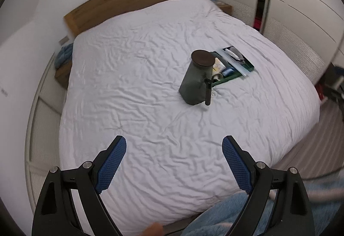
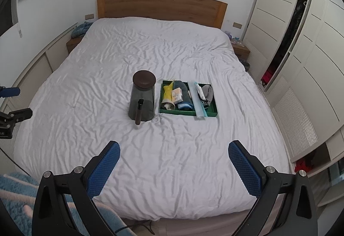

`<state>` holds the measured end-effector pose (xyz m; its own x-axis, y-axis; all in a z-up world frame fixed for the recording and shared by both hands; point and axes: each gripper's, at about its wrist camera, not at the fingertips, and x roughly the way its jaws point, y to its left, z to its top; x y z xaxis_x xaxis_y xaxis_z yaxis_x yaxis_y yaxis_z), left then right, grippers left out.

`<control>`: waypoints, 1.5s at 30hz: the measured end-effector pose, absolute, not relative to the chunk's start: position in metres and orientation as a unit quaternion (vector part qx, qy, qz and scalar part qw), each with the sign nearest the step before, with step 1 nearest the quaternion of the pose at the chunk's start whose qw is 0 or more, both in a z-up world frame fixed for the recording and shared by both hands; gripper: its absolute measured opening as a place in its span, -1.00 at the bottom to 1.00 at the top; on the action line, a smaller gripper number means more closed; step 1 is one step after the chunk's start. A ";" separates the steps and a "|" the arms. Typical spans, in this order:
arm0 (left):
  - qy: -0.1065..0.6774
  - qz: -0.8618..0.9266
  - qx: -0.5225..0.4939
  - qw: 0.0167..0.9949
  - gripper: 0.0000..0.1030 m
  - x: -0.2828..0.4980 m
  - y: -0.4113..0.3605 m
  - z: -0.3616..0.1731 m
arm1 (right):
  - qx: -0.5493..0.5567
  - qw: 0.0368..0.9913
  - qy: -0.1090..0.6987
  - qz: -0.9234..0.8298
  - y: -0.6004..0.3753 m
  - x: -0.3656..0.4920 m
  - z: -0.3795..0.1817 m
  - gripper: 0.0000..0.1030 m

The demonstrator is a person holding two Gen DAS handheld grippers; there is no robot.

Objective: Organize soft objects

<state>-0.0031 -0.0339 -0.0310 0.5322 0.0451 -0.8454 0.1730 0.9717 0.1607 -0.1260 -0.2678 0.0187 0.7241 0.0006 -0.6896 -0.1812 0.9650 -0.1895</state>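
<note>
Blue fleece (image 1: 225,214) bunches just under the left claw (image 1: 174,163), whose blue-padded fingers (image 1: 111,165) stand wide apart with nothing between them. The right claw (image 2: 174,166) is likewise spread and empty above the foot of the bed.

Ahead of both claws stretches the bed (image 2: 107,68) under a wrinkled white cover, with a wooden headboard (image 2: 161,8) at the far end and white wardrobes (image 2: 301,53) off to the right.

Well beyond the right claw's fingertips, near the middle of the bed, a green tray (image 2: 211,114) holds the soft things: a yellow cloth (image 2: 166,94), a dark blue one (image 2: 180,85) and a grey one (image 2: 208,91), packed with a small box (image 2: 176,95). A dark jug (image 2: 143,98) with a brown lid stands just left of the tray.
</note>
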 end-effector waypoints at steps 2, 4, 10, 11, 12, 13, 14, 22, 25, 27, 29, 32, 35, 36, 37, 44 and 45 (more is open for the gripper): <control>0.479 -0.050 0.124 0.868 0.70 -0.010 -0.033 -0.029 | -0.127 0.919 0.369 0.051 -0.267 -0.126 0.020 0.99; 0.478 -0.059 0.128 0.867 0.70 -0.013 -0.033 -0.027 | -0.129 0.918 0.371 0.051 -0.266 -0.126 0.019 0.99; 0.477 -0.074 0.136 0.865 0.70 -0.014 -0.041 -0.028 | -0.132 0.916 0.374 0.059 -0.260 -0.121 0.018 0.99; 0.476 -0.076 0.139 0.865 0.70 -0.015 -0.042 -0.028 | -0.133 0.916 0.374 0.060 -0.259 -0.121 0.018 0.99; 0.476 -0.078 0.142 0.864 0.70 -0.015 -0.044 -0.029 | -0.135 0.916 0.374 0.061 -0.258 -0.121 0.018 0.99; 0.475 -0.080 0.143 0.864 0.70 -0.016 -0.044 -0.029 | -0.136 0.916 0.373 0.061 -0.258 -0.121 0.018 0.99; 0.475 -0.082 0.144 0.864 0.70 -0.016 -0.045 -0.029 | -0.136 0.916 0.373 0.062 -0.258 -0.121 0.018 0.99; 0.471 -0.095 0.147 0.864 0.70 -0.019 -0.053 -0.028 | -0.138 0.915 0.373 0.061 -0.258 -0.121 0.018 0.99; 0.471 -0.095 0.147 0.865 0.70 -0.020 -0.055 -0.028 | -0.138 0.915 0.374 0.062 -0.258 -0.122 0.017 0.99; 0.471 -0.096 0.146 0.865 0.70 -0.021 -0.055 -0.028 | -0.140 0.915 0.373 0.062 -0.258 -0.123 0.017 0.99; 0.471 -0.097 0.144 0.865 0.70 -0.022 -0.056 -0.028 | -0.138 0.915 0.374 0.062 -0.257 -0.123 0.017 0.99; 0.472 -0.098 0.143 0.864 0.70 -0.021 -0.056 -0.028 | -0.138 0.915 0.374 0.061 -0.256 -0.123 0.017 0.99; 0.473 -0.100 0.140 0.864 0.70 -0.022 -0.057 -0.028 | -0.139 0.915 0.374 0.061 -0.256 -0.123 0.017 0.99; 0.474 -0.099 0.140 0.864 0.70 -0.023 -0.059 -0.028 | -0.138 0.915 0.374 0.061 -0.256 -0.123 0.017 0.99; 0.474 -0.100 0.138 0.864 0.70 -0.023 -0.059 -0.028 | -0.138 0.915 0.374 0.061 -0.256 -0.123 0.017 0.99; 0.461 -0.103 0.136 0.871 0.70 -0.029 -0.064 -0.025 | -0.139 0.916 0.372 0.062 -0.255 -0.126 0.016 0.99; 0.459 -0.104 0.137 0.872 0.70 -0.030 -0.065 -0.024 | -0.140 0.916 0.371 0.062 -0.255 -0.127 0.015 0.99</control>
<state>-0.0296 -0.0651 -0.0242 0.5573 -0.0560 -0.8285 0.3075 0.9407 0.1433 -0.1274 -0.2551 0.0154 0.7168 0.0104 -0.6972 -0.2183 0.9530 -0.2102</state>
